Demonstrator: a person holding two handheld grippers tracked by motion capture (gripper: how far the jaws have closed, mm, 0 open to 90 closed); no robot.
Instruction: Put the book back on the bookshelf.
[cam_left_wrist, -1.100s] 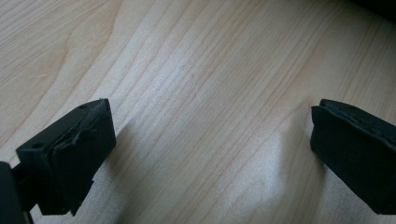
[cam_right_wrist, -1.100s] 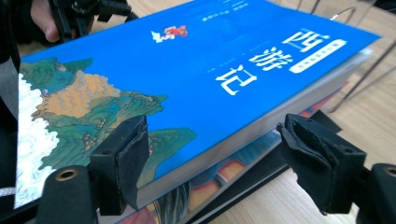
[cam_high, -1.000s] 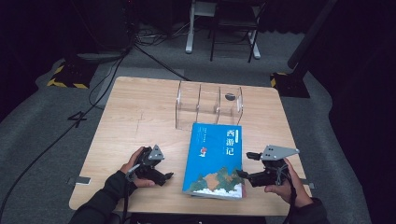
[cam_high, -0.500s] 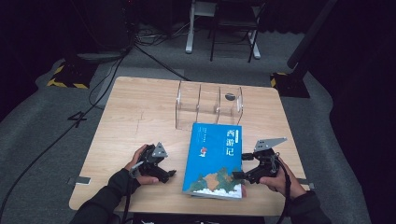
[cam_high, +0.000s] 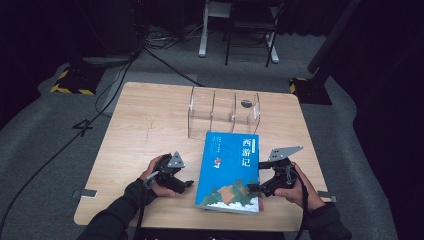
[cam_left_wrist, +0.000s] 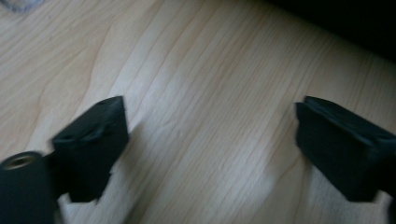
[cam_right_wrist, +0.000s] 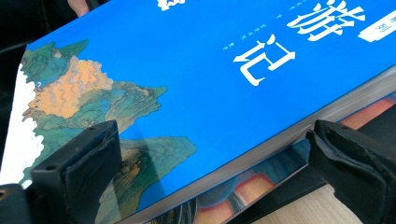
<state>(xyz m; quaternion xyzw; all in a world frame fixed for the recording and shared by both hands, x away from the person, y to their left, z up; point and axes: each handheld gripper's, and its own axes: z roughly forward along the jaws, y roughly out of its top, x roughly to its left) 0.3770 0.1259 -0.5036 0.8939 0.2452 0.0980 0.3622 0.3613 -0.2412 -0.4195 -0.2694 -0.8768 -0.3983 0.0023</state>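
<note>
While both tools sit low on the worktop (cam_high: 150, 120):
Right tool (cam_high: 256, 189): lower right of frame, released, jaws straddling the book's page edge.
Left tool (cam_high: 186, 184): lower centre-left, released, over bare wood.
Book (cam_high: 230, 170): blue, flat, lower centre, just below clear rack (cam_high: 223, 112).
Risk: jaws closing on the cover alone could bend it.

The table (cam_high: 150, 125) is pale wood with a fine grain – smooth and matt, as the left gripper view shows it up close. The book (cam_high: 230, 170) has a glossy blue cover and a pale paper page edge. The rack (cam_high: 223, 111) behind it is clear, shiny plastic. The jaws of the right gripper (cam_right_wrist: 210, 177) look like matt black plastic – slightly rough.
</note>
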